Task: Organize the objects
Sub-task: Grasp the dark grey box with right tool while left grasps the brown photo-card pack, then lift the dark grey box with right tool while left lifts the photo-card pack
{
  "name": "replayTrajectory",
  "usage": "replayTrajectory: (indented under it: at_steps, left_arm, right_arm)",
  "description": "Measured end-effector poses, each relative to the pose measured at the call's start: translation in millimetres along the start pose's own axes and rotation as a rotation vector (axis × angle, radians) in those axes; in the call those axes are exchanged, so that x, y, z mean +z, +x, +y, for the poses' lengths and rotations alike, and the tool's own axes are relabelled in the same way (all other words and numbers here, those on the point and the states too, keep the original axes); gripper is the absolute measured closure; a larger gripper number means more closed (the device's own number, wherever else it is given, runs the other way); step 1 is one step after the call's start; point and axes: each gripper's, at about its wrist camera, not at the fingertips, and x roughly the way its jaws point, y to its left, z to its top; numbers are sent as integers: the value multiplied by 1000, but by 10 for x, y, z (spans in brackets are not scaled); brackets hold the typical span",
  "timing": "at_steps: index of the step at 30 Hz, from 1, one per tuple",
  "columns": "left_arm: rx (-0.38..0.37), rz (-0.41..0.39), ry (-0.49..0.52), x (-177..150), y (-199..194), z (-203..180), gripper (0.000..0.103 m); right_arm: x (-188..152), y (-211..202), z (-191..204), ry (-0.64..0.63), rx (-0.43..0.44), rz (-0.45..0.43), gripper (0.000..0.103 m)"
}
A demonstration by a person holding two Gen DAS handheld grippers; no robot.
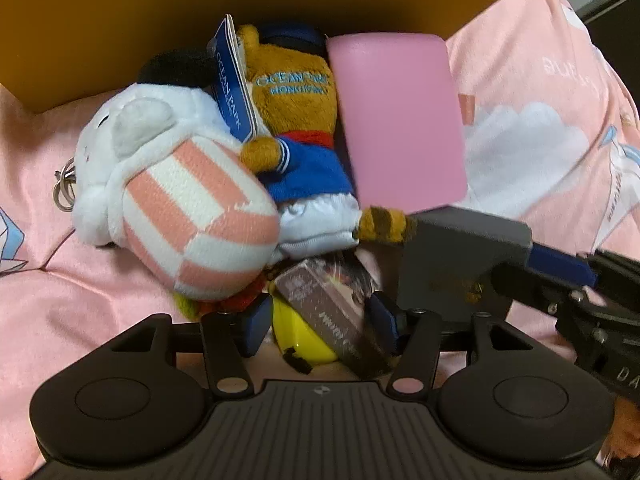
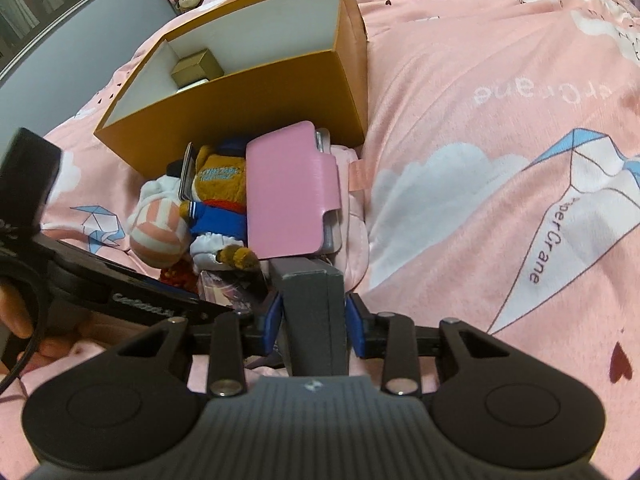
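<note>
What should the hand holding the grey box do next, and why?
Probably lift the dark grey box and carry it over the wall of the open orange cardboard box. The right gripper fingers already clamp it, and the orange box holds only a small gold box, so there is room.

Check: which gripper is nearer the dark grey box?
Right. The right gripper is shut on the dark grey box; the left gripper is open beside it, straddling a small dark carton.
</note>
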Motion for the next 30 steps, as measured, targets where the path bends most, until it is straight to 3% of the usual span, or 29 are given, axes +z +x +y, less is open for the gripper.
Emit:
replayTrajectory:
  at_steps: [6, 10, 13, 17, 22, 30]
  left_arm:
    - [41, -107, 74, -97, -169, -157, 53]
    - [34, -172, 145, -161, -270, -294, 54]
    - [34, -145, 105, -117, -218, -269, 55]
    - [-21, -70, 9, -116, -101, -132, 56]
    - [-34, -67, -31, -89, -41, -108, 56]
    - [50, -67, 93, -177, 10, -397, 60]
  right_arm:
    - [-29, 34, -54, 8, -9, 5, 63]
    - [-43, 28, -76, 11, -5, 4, 64]
    - [-42, 32, -104, 24, -1, 6, 63]
    - [-44, 26, -96, 29, 4, 6, 63]
    - [-47, 48, -80, 22, 2, 10, 62]
    - [-67, 102, -78, 24, 3, 26, 60]
